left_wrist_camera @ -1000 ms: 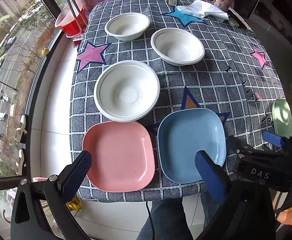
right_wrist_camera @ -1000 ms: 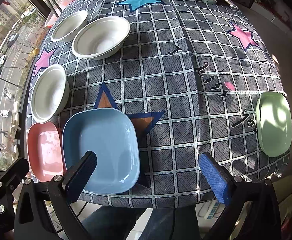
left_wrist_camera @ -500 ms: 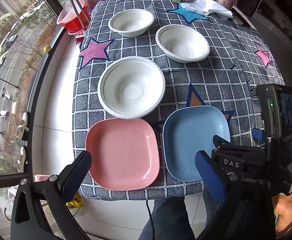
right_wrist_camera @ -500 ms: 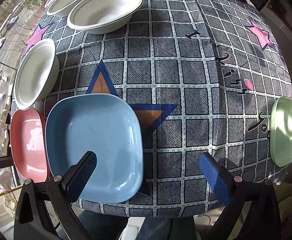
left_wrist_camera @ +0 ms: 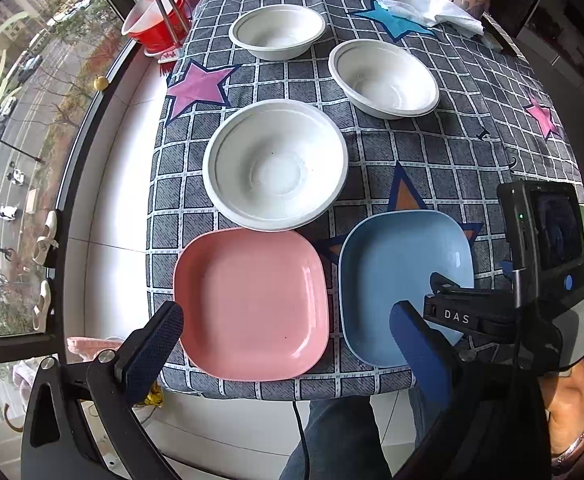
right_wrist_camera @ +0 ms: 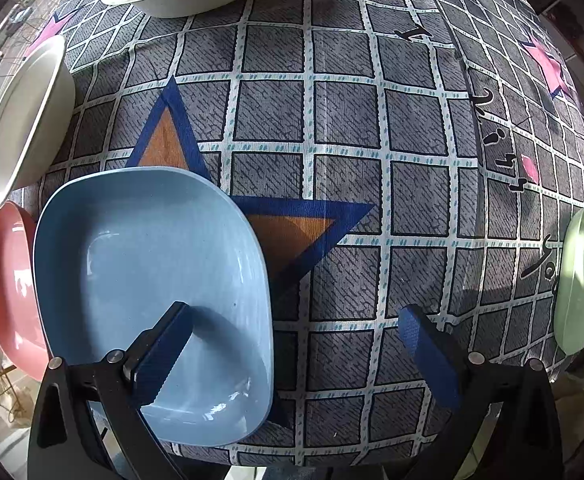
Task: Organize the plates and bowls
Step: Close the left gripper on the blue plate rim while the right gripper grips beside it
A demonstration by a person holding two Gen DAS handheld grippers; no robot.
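Barely begun, by the look of it: three white bowls [left_wrist_camera: 275, 164] [left_wrist_camera: 383, 77] [left_wrist_camera: 278, 31] lying singly from centre to top of the left wrist view, pink plate [left_wrist_camera: 252, 304] and blue plate [left_wrist_camera: 403, 280] side by side at lower centre on the checked worktop [left_wrist_camera: 451, 152], green plate [right_wrist_camera: 581, 280] well apart at the right edge of the right wrist view. Nothing stacked or grouped so far. Left tongs [left_wrist_camera: 288, 340] spread wide and empty near the pink plate; right tongs [right_wrist_camera: 292, 344] likewise wide and empty, one finger over the blue plate's basin, probably lining up a first pick at its rim.

checked tablecloth [left_wrist_camera: 443, 152], bowls [left_wrist_camera: 276, 164], plates [left_wrist_camera: 252, 304]
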